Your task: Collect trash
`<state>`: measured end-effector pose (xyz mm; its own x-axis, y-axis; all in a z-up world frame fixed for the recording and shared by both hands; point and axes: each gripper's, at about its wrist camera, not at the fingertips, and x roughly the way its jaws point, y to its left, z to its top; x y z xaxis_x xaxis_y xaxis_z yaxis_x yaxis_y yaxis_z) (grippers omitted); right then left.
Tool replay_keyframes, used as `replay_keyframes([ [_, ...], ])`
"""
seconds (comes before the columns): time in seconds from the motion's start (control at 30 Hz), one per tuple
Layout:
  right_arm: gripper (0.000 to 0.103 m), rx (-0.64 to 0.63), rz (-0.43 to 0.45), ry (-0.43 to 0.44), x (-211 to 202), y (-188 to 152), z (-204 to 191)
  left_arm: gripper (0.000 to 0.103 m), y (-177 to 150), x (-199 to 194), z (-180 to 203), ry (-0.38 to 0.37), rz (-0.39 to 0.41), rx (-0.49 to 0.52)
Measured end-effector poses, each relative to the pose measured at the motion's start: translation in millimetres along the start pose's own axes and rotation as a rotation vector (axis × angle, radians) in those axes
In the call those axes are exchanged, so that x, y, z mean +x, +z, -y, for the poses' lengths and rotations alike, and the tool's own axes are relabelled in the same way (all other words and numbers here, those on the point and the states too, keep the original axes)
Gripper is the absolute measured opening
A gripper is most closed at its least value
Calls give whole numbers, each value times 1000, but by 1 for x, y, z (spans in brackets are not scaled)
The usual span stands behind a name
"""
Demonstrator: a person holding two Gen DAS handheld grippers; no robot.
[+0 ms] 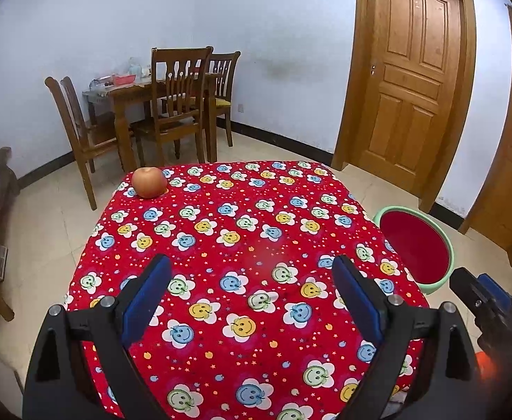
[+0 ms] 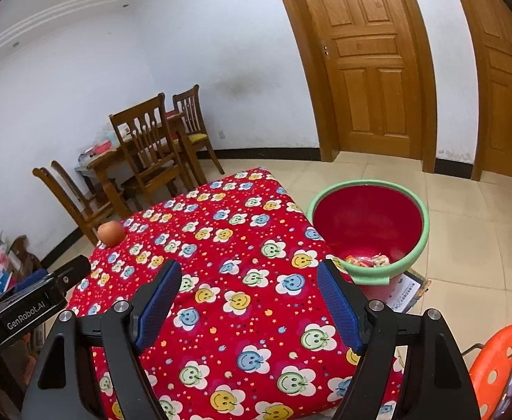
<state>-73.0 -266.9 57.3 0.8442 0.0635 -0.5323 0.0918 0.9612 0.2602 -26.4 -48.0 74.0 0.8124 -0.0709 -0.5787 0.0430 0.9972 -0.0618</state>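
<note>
Red smiley-flower tablecloth (image 1: 242, 231) — green-rimmed bin (image 2: 368, 224)

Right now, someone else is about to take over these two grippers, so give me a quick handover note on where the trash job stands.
Left gripper: open, empty, over the table.
Right gripper: open, empty, over the table near the bin side.
Bin: red with green rim, on the floor beside the table's right edge; wrappers already lie at its bottom.
Table: no loose trash visible on the cloth; only an apple sits at the far left corner.
Done: trash appears binned.
Left: probably nothing, unless the apple counts as trash; check areas hidden by the grippers.
</note>
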Motion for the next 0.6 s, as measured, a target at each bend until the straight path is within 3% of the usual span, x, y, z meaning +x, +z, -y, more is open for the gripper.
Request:
replay_keyframes([
  [0.6, 80, 0, -2, -1, 0, -1, -1, 92, 0, 1, -2, -6, -8, -8],
])
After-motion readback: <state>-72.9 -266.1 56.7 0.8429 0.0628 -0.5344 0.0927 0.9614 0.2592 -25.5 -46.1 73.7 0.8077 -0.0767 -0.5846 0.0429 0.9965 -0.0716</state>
